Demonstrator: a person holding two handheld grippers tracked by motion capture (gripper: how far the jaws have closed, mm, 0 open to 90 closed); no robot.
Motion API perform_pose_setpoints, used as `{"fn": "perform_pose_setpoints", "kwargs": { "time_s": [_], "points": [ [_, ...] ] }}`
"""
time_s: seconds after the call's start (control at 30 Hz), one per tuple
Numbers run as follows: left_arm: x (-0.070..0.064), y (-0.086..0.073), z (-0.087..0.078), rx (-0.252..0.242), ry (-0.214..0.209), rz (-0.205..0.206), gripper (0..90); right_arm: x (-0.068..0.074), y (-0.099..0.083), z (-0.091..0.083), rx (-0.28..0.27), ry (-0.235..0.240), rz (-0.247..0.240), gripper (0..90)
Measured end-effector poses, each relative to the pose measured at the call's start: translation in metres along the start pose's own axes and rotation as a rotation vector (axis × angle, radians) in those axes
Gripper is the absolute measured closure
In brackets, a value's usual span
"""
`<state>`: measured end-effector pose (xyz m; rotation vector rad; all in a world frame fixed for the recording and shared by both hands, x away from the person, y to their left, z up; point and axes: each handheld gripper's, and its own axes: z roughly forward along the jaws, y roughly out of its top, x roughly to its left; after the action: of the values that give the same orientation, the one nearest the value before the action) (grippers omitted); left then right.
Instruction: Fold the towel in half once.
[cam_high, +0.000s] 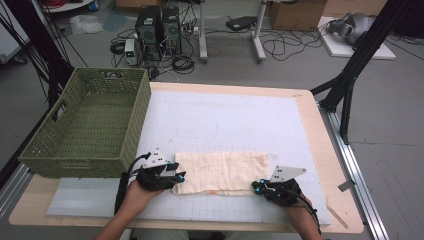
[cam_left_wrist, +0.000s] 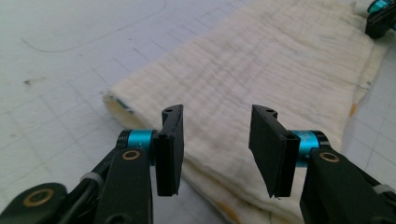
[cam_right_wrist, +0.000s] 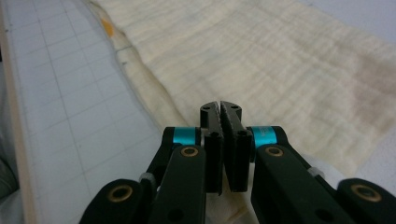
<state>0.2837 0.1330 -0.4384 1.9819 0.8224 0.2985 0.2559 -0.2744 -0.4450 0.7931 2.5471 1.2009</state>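
A folded cream cloth (cam_high: 220, 172) lies flat on the white grid mat (cam_high: 225, 120) near the table's front edge. My left gripper (cam_high: 179, 176) is at the cloth's left end, and in the left gripper view it (cam_left_wrist: 217, 140) stands open, jaws wide apart just above the cloth (cam_left_wrist: 280, 60) at its near left edge. My right gripper (cam_high: 256, 186) is at the cloth's near right corner. In the right gripper view it (cam_right_wrist: 220, 109) is shut, with the near edge of the cloth (cam_right_wrist: 280, 60) running in under its jaws.
A green woven basket (cam_high: 145, 100) stands on the table's left side, beside the mat. The other gripper (cam_left_wrist: 380, 16) shows at the cloth's far end in the left gripper view. Bare mat stretches behind the cloth.
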Motion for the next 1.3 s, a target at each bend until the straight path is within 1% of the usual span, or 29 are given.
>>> {"fn": "perform_pose_setpoints", "kwargs": {
  "time_s": [0.03,0.07,0.1,0.13,0.17,0.2,0.23,0.3,0.33,0.4,0.47,0.53,0.57,0.6,0.63,0.67,0.7,0.73,0.77,0.8,0.83,0.87,1.0,1.1,1.17,1.2,1.27,1.3],
  "points": [
    [0.001,0.000,-0.003,-0.005,-0.003,0.003,56.1,0.001,0.001,-0.001,-0.012,0.006,-0.002,88.0],
    [0.001,0.000,-0.005,-0.015,-0.012,0.016,62.3,0.002,0.002,-0.003,-0.028,0.012,-0.005,87.9],
    [0.001,-0.001,-0.008,-0.020,-0.019,0.030,70.9,0.003,0.004,-0.005,-0.048,0.024,-0.009,87.9],
    [0.001,-0.001,-0.010,-0.020,-0.030,0.033,73.3,0.004,0.006,-0.006,-0.064,0.033,-0.019,87.9],
    [0.001,-0.001,-0.012,-0.029,-0.038,0.024,73.2,0.006,0.008,-0.007,-0.071,0.046,-0.023,87.9],
    [0.000,-0.001,-0.013,-0.028,-0.048,0.021,73.2,0.008,0.009,-0.008,-0.077,0.055,-0.029,87.9],
    [-0.001,-0.002,-0.014,-0.026,-0.066,0.024,73.1,0.010,0.010,-0.008,-0.074,0.069,-0.034,87.9],
    [-0.004,-0.004,-0.015,-0.009,-0.098,0.024,69.0,0.013,0.011,-0.008,-0.070,0.085,-0.047,87.8],
    [-0.007,-0.005,-0.013,0.009,-0.116,0.026,66.5,0.013,0.011,-0.007,-0.069,0.094,-0.052,87.8],
    [-0.012,-0.007,-0.009,0.040,-0.117,0.047,61.9,0.014,0.010,-0.007,-0.047,0.076,-0.056,87.8],
    [-0.016,-0.009,-0.006,0.062,-0.110,0.069,59.3,0.012,0.009,-0.007,-0.046,0.065,-0.050,87.8],
    [-0.019,-0.010,-0.002,0.074,-0.116,0.084,57.9,0.011,0.009,-0.007,-0.048,0.060,-0.046,87.4],
    [-0.021,-0.010,-0.001,0.080,-0.110,0.092,57.8,0.011,0.008,-0.007,-0.045,0.057,-0.044,87.2],
    [-0.023,-0.010,0.001,0.091,-0.103,0.111,58.0,0.010,0.008,-0.007,-0.046,0.057,-0.043,86.9],
    [-0.025,-0.011,0.002,0.099,-0.097,0.128,59.9,0.010,0.008,-0.007,-0.043,0.056,-0.039,86.9],
    [-0.027,-0.012,0.004,0.108,-0.095,0.156,65.8,0.009,0.007,-0.006,-0.043,0.054,-0.037,86.8],
    [-0.029,-0.013,0.005,0.103,-0.085,0.178,72.0,0.009,0.007,-0.006,-0.039,0.052,-0.037,86.8],
    [-0.030,-0.014,0.005,0.097,-0.084,0.184,75.9,0.008,0.007,-0.006,-0.041,0.047,-0.037,86.8],
    [-0.030,-0.013,0.004,0.098,-0.076,0.194,83.0,0.008,0.007,-0.006,-0.041,0.048,-0.038,86.8],
    [-0.030,-0.013,0.004,0.096,-0.072,0.199,86.5,0.008,0.007,-0.007,-0.043,0.048,-0.037,86.8],
    [-0.030,-0.013,0.003,0.092,-0.068,0.203,88.0,0.008,0.007,-0.007,-0.044,0.048,-0.038,86.8],
    [-0.029,-0.013,0.001,0.082,-0.071,0.198,88.4,0.008,0.007,-0.007,-0.043,0.050,-0.037,86.8],
    [-0.023,-0.008,-0.009,0.025,-0.091,0.148,88.5,0.009,0.008,-0.006,-0.044,0.053,-0.036,86.1],
    [-0.019,-0.006,-0.014,0.000,-0.102,0.132,88.5,0.009,0.009,-0.006,-0.044,0.051,-0.044,86.2],
    [-0.016,-0.006,-0.016,-0.005,-0.108,0.126,88.4,0.010,0.009,-0.007,-0.045,0.055,-0.044,86.2],
    [-0.015,-0.006,-0.016,0.003,-0.105,0.130,88.3,0.010,0.009,-0.007,-0.041,0.054,-0.046,86.2],
    [-0.015,-0.007,-0.017,0.008,-0.122,0.123,88.4,0.011,0.009,-0.006,-0.040,0.060,-0.041,86.4],
    [-0.015,-0.008,-0.017,0.008,-0.132,0.118,88.4,0.011,0.009,-0.006,-0.038,0.067,-0.049,86.9]
  ]
}}
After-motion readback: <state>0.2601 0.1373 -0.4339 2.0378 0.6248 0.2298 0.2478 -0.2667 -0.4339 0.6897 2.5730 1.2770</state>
